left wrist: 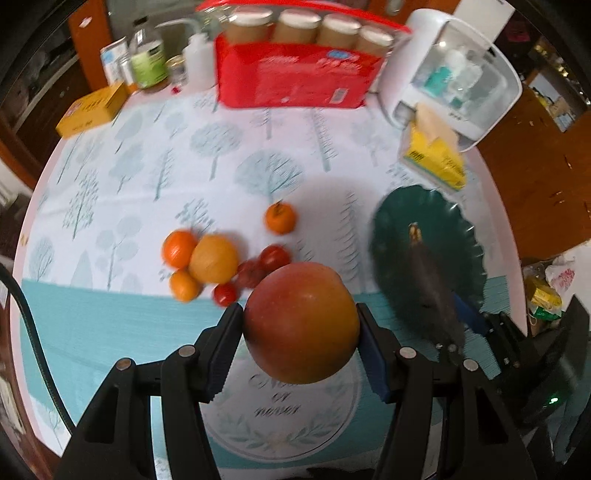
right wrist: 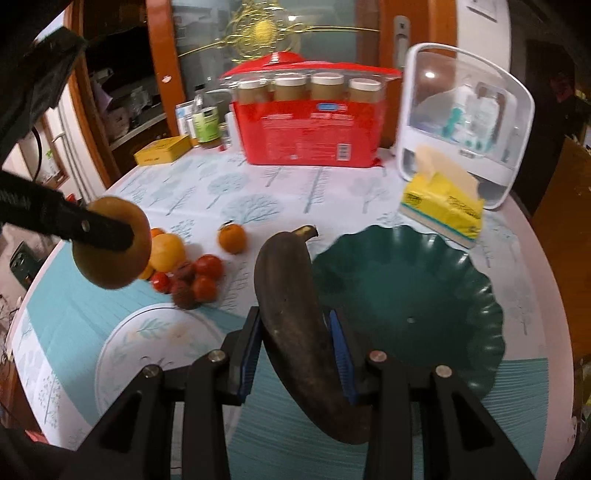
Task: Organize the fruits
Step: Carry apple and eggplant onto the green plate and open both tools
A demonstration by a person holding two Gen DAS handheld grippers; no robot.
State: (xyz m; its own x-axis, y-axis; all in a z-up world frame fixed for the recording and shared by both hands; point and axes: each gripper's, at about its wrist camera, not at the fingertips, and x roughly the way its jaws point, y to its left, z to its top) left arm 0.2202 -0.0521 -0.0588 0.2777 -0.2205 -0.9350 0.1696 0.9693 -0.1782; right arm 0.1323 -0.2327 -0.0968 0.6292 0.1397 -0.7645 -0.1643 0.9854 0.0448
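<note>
Tree-print tablecloth (left wrist: 229, 155) under loose fruit (left wrist: 214, 258)

- A red package (left wrist: 295, 79) with four brown-lidded jars (left wrist: 308, 27) stands at the top centre.
- A white container (left wrist: 454, 74) with a clear front is at the upper right.
- A yellow tissue pack (left wrist: 436, 157) lies just below it.
- A yellow box (left wrist: 92, 109) is at the upper left, near some bottles (left wrist: 147, 59).
- The table (left wrist: 110, 166) has a cloth with a tree pattern.
</note>
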